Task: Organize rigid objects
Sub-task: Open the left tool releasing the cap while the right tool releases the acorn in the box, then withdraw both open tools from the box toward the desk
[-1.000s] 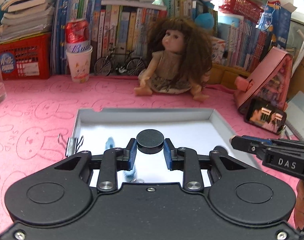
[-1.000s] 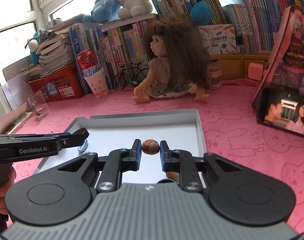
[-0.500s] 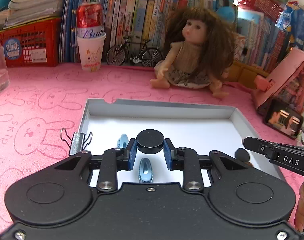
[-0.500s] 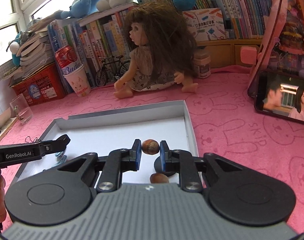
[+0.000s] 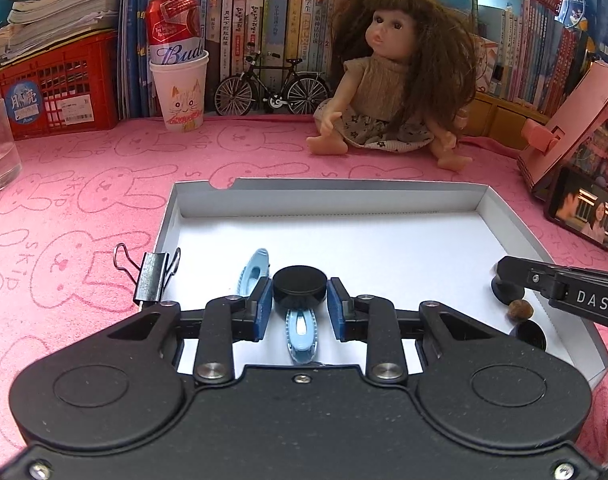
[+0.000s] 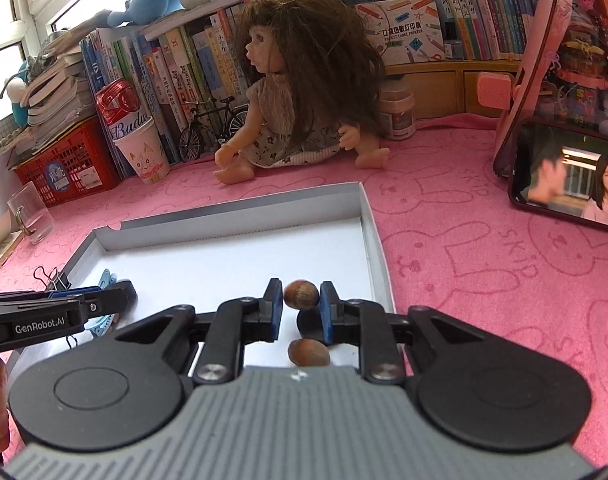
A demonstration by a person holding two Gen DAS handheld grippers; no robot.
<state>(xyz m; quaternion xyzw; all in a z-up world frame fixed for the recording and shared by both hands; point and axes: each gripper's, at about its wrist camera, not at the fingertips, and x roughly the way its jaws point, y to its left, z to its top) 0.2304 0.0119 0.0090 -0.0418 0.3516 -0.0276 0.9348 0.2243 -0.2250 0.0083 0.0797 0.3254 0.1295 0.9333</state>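
Hazelnut [image 6: 301, 294] and black disc [image 5: 300, 289] each sit between a claw's pads, low over the near end of the white tray [image 5: 343, 200]. Both claws tilt downward. The left claw [image 5: 300, 300] grips the disc near the left edge; the right claw [image 6: 302, 300] grips the hazelnut by the right edge. Both sets of jaws have just been easing open, pads barely touching. Below lie a second hazelnut [image 6: 308, 353], another disc [image 5: 531, 334] and two blue clips [image 5: 254, 276]. One binder clip [image 5: 152, 276] bites the left rim.
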